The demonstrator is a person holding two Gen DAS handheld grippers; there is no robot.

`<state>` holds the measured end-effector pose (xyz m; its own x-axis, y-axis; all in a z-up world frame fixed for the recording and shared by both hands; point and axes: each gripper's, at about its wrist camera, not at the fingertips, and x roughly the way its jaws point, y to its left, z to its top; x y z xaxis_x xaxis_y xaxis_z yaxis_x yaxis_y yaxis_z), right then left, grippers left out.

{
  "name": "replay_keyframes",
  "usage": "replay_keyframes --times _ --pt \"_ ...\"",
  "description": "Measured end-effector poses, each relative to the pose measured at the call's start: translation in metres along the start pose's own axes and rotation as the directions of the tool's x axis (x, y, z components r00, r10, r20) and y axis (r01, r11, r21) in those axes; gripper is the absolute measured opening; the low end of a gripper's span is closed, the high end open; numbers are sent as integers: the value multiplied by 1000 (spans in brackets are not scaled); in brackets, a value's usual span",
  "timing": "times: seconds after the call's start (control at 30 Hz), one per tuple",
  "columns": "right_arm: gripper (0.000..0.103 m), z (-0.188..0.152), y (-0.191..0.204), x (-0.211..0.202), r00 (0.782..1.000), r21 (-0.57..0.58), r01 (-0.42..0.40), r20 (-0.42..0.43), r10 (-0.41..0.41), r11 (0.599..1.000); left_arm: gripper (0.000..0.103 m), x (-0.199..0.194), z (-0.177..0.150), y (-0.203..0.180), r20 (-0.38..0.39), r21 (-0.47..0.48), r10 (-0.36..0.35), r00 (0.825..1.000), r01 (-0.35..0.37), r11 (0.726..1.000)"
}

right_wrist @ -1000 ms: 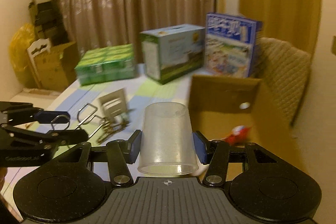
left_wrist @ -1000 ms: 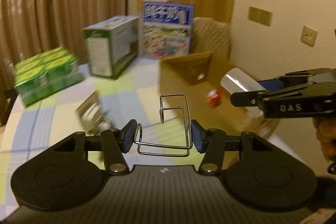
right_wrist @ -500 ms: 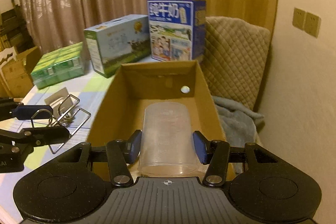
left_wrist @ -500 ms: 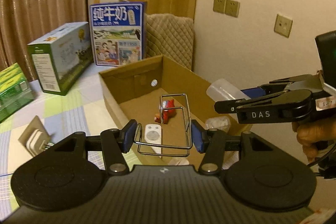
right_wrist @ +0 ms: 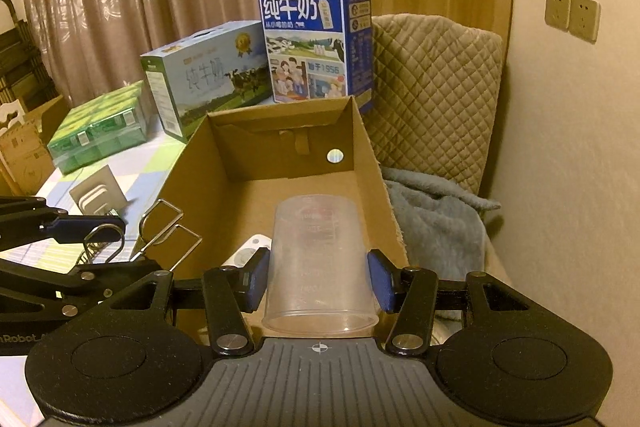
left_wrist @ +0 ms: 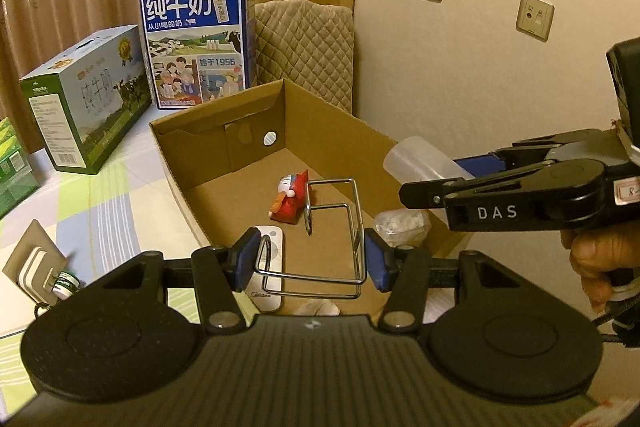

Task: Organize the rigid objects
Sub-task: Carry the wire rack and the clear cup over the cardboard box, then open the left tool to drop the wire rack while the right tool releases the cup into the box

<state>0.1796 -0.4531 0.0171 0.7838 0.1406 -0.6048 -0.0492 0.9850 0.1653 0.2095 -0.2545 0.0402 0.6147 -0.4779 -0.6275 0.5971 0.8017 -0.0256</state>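
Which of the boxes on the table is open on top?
The plain brown cardboard box, nearest both grippers, is the open one. The blue milk carton, the green-and-white milk box and the green shrink-wrapped pack behind it are all closed.

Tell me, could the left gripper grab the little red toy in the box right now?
Probably not: the left gripper has its jaws full with the wire rack. The red toy lies uncovered in the cardboard box.

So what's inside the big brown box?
Inside the cardboard box lie a red toy figure, a white remote and a crumpled clear plastic bag. The gripper body hides the near end of the floor.
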Motion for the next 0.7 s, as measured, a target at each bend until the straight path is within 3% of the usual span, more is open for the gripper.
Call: replay_keyframes --times 0.7 --pt "49 1 -2 3 1000 6 4 -2 -4 1000 50 16 0 0 -41 -6 -10 999 10 1000"
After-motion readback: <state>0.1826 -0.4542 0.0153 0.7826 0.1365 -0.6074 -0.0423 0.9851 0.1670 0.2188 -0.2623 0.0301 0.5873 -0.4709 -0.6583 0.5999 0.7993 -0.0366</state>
